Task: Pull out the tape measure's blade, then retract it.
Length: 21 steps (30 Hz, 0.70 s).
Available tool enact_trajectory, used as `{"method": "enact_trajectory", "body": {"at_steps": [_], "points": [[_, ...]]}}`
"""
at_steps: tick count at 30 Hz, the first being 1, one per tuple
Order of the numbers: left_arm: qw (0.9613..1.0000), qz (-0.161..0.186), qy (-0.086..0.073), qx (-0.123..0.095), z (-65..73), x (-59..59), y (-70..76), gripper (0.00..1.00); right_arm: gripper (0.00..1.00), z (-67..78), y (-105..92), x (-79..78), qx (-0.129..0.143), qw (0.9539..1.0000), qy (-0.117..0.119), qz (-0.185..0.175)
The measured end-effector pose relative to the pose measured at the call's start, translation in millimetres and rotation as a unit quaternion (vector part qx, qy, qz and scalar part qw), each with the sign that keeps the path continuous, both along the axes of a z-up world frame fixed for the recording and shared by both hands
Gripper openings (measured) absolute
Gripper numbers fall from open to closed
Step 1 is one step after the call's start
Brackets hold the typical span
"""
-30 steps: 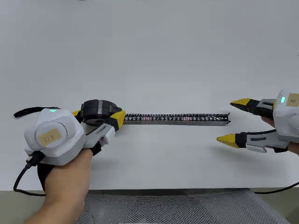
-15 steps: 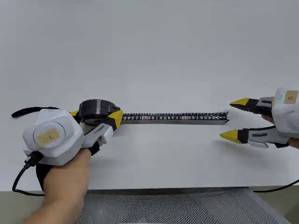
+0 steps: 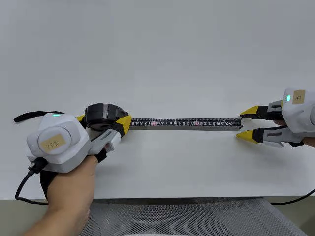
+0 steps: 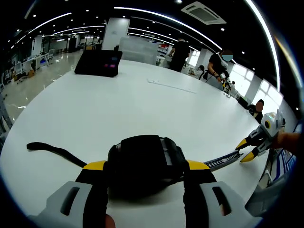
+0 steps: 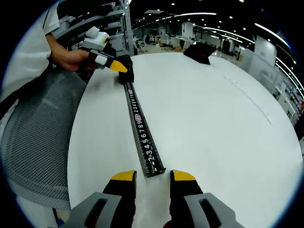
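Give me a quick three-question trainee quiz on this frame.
1. True or false: the blade is fully retracted into the tape measure case.
2. The left claw is: A) open above the case, B) shut on the case, C) gripping the blade's tip.
3. Fill in: the jaws of the right claw stand ___ at the blade's free end.
Key: 1 false; 2 B; 3 open.
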<state>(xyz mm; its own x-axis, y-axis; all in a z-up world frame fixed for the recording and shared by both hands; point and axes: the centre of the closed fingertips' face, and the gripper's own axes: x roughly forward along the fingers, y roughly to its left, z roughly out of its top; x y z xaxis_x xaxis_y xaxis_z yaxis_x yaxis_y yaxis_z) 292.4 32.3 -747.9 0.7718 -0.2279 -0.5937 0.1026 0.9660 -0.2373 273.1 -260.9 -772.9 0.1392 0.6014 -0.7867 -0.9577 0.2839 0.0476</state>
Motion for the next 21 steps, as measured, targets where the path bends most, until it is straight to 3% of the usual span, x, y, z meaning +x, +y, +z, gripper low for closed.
{"method": "enact_trajectory", "body": {"at_steps": [21], "points": [[1.0000, 0.000, 0.003, 0.000, -1.0, -0.1, 0.2, 0.60, 0.12, -2.2, 3.9, 1.7, -0.018, 0.9982, -0.003, 0.056]]}}
